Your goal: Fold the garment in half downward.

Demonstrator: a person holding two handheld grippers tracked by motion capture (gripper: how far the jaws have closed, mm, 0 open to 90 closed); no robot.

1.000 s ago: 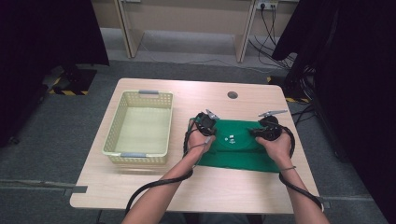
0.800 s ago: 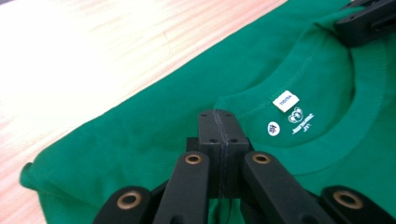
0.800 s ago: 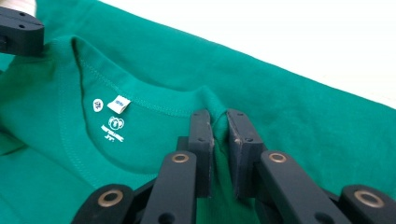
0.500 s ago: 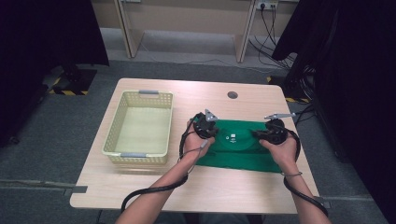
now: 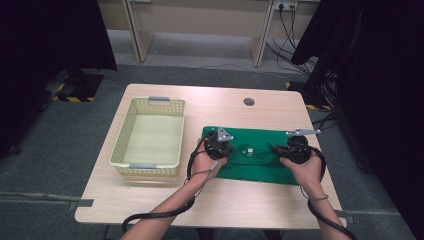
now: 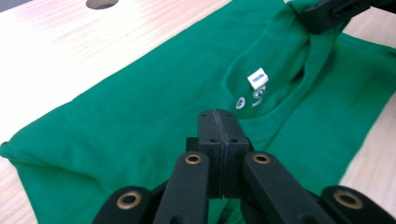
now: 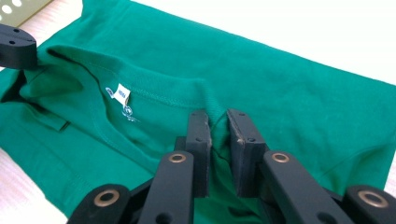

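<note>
A green T-shirt (image 5: 255,167) lies folded on the right half of the wooden table, collar and white label (image 6: 257,78) facing up. My left gripper (image 5: 230,150) sits at the shirt's left shoulder, its jaws (image 6: 219,126) pressed together on the fabric. From the right gripper view that same left gripper (image 7: 16,46) pinches a raised fold. My right gripper (image 5: 278,150) is at the collar's other side; its jaws (image 7: 218,121) stand slightly apart with a ridge of green cloth squeezed between the pads. In the left gripper view the right gripper (image 6: 334,11) grips the shirt farther off.
A pale yellow plastic basket (image 5: 150,102) with nothing in it stands on the table's left half, close to the shirt's left edge. A round cable hole (image 5: 249,102) lies in the tabletop behind the shirt. Bare wood runs along the near edge (image 5: 225,205).
Both hands have drawn a little toward the near edge of the table, each gripper still holding the shirt at the collar area.
</note>
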